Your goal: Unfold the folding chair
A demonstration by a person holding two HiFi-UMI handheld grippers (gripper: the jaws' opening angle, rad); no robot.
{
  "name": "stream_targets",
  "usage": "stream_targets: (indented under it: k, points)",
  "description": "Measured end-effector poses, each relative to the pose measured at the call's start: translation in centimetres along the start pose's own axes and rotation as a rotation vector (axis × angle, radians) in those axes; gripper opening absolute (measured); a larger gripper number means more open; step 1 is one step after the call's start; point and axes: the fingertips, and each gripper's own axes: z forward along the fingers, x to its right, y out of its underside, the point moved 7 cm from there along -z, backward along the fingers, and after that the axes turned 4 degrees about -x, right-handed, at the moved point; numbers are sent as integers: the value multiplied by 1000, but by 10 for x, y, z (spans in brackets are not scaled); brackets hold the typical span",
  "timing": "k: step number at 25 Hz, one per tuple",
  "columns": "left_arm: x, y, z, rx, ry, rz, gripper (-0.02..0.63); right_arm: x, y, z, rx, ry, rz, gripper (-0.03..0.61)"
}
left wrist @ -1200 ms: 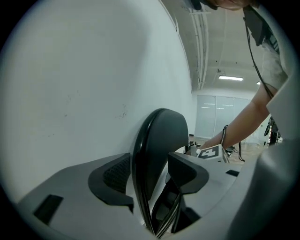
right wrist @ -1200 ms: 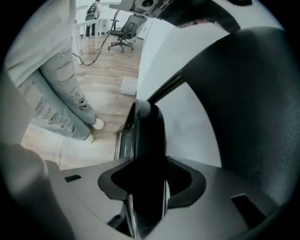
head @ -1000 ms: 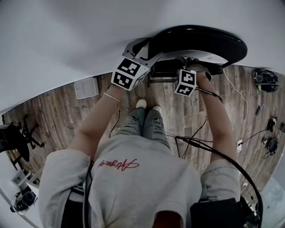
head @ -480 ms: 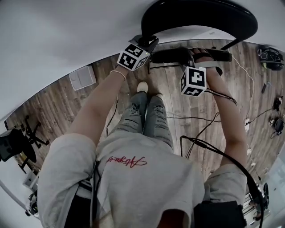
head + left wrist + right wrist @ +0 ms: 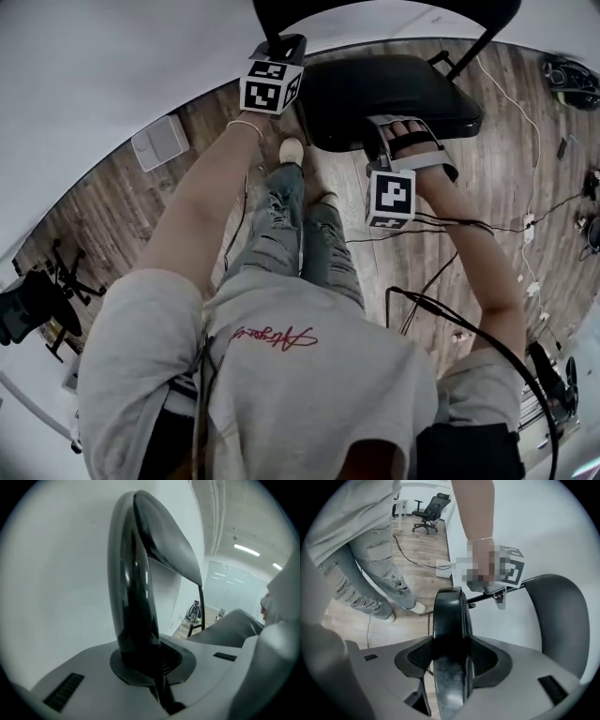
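1. The light is even, cool and rather dim; shadows are soft.
2. In the left gripper view, ceiling lamps [image 5: 246, 550] glow to the right of the folding chair [image 5: 136, 597], and pale glare streaks run down its glossy black back.
3. All views bend strongly toward the edges; both gripper views have black corners.
4. Closest to the lens, the folding chair looks soft.

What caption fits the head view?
Unfolding a folding chair: left gripper shut on the backrest, right gripper opening its jaws around the seat.
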Motion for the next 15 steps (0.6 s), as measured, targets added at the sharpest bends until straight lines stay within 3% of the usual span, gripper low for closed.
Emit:
stream_targets:
  k: [5,8,11,15]
  points:
    - [7,19,4,62,-11,-92,14,-93,6,11,58,-57,31,249]
    - [13,35,7,101,-34,-149,14,-152,12,24,93,-28,73,252]
    - [18,58,12,94,-56,-132,14,-211,13,44,107,-3,77,250]
    - [23,79,14,139,-84,-151,14,-272,17,68,228,13,155,239]
